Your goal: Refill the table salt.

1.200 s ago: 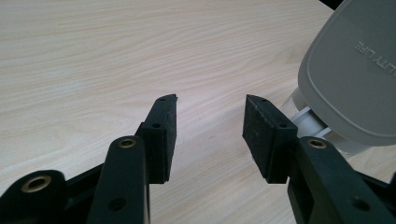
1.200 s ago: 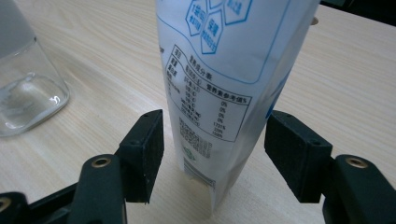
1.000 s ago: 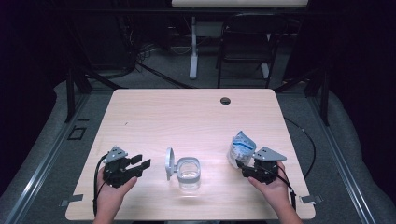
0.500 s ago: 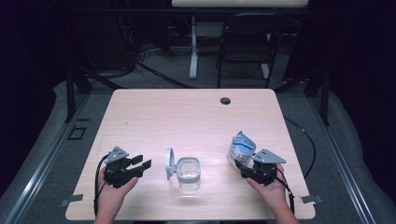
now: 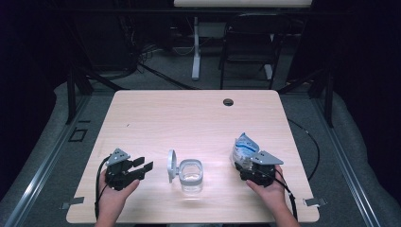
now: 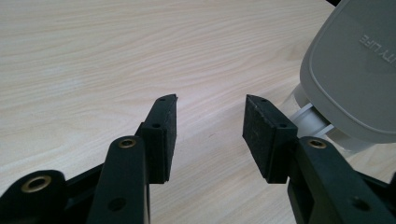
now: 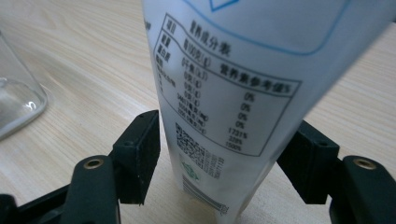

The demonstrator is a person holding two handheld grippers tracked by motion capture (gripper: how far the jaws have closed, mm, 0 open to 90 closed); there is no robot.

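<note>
High view: near the table's front edge, the left gripper rests open and empty beside a clear jar with its grey lid flipped up.

Left gripper view: the jaws stand apart over bare wood.

Right gripper view: the right gripper, jaws just widening, brackets the white pouch toward the front right corner; whether the pads touch it is unclear.

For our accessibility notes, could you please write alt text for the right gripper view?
A white pouch printed with a nutrition table stands on the wooden table between the right gripper's black jaws, which have just been opening. A clear container sits at the left edge.
</note>
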